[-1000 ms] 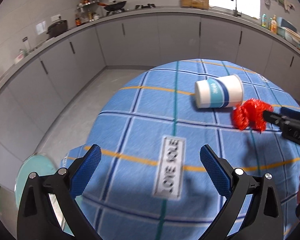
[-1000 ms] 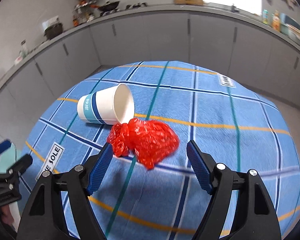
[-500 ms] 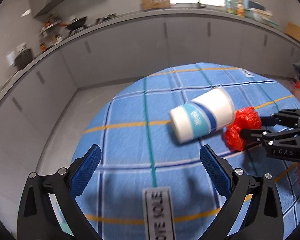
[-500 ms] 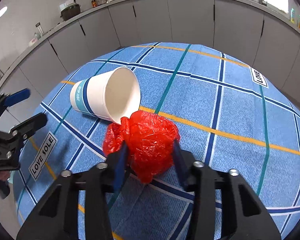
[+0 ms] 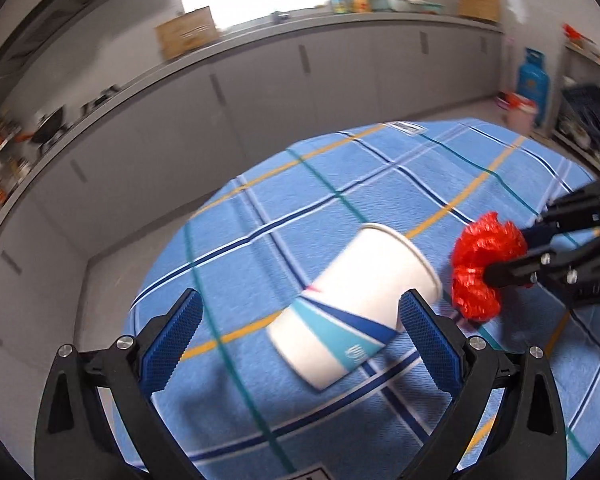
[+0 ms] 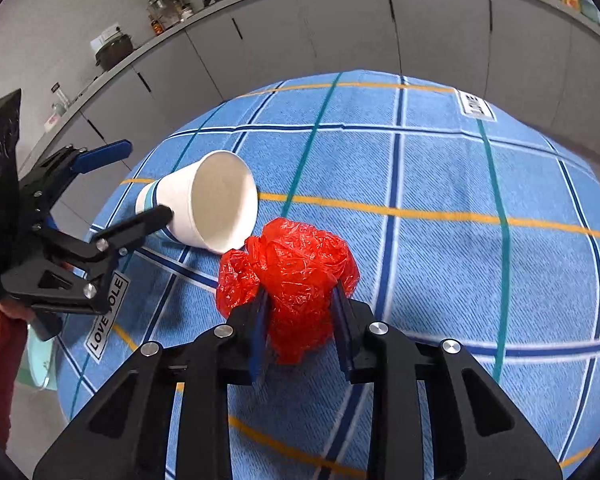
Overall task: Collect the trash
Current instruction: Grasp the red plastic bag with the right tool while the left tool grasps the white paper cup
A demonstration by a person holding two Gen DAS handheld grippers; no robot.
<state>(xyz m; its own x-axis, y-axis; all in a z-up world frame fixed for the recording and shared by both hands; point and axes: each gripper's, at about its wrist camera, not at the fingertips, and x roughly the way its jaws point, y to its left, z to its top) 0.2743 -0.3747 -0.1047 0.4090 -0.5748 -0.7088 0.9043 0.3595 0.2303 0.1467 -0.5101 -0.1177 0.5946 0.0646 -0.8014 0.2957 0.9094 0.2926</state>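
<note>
A white paper cup with blue bands lies on its side on the blue checked tablecloth; it also shows in the right wrist view, mouth toward me. My left gripper is open, its fingers on either side of the cup's base without touching. My right gripper is shut on a crumpled red plastic bag, which lies beside the cup's rim; the bag also shows in the left wrist view.
The round table drops off on all sides to grey floor. Grey kitchen cabinets curve behind it. A blue gas bottle stands at far right. A pale green bin is partly seen below the table's left edge.
My right gripper closed on the red bag. My left gripper swung right and moved in until its open fingers straddle the cup.
</note>
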